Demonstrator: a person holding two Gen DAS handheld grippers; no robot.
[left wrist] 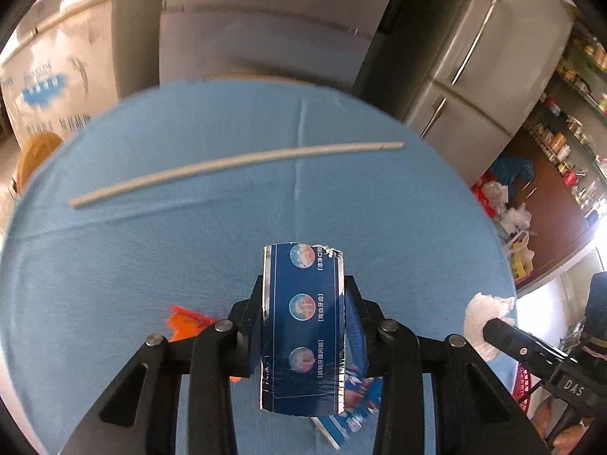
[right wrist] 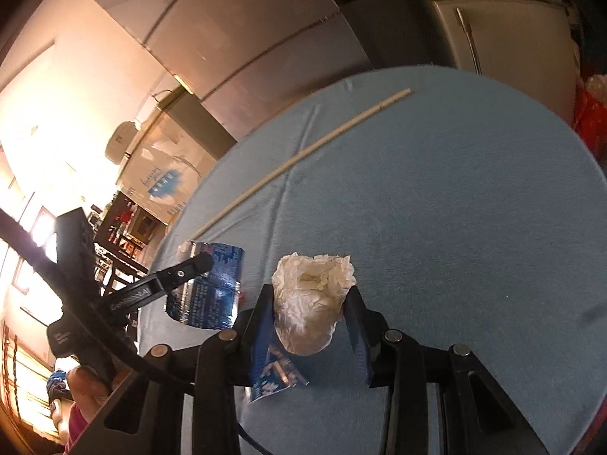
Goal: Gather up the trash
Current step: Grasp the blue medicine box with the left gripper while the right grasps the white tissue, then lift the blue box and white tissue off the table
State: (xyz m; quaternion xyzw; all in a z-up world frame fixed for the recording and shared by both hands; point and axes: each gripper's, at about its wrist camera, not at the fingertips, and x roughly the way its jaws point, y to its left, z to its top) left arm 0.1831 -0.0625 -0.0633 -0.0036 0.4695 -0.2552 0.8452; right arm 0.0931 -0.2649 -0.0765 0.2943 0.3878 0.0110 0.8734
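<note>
My left gripper [left wrist: 303,303] is shut on a dark blue toothpaste box [left wrist: 303,326] and holds it above the round table's blue cloth [left wrist: 189,250]. The box also shows in the right wrist view [right wrist: 208,288], with the left gripper's finger [right wrist: 178,271] across it. My right gripper [right wrist: 313,303] is shut on a crumpled white tissue wad [right wrist: 311,299], which shows at the right of the left wrist view [left wrist: 483,314]. A long pale stick [left wrist: 235,168] lies across the far side of the cloth and shows in the right wrist view [right wrist: 303,155]. An orange scrap [left wrist: 186,322] lies left of my left gripper.
A blue printed wrapper [right wrist: 273,375] lies on the cloth under my right gripper. A grey fridge [left wrist: 474,57] stands behind the table. A white chest freezer [left wrist: 53,83] is at the far left. Bags and shelves [left wrist: 531,189] crowd the right side.
</note>
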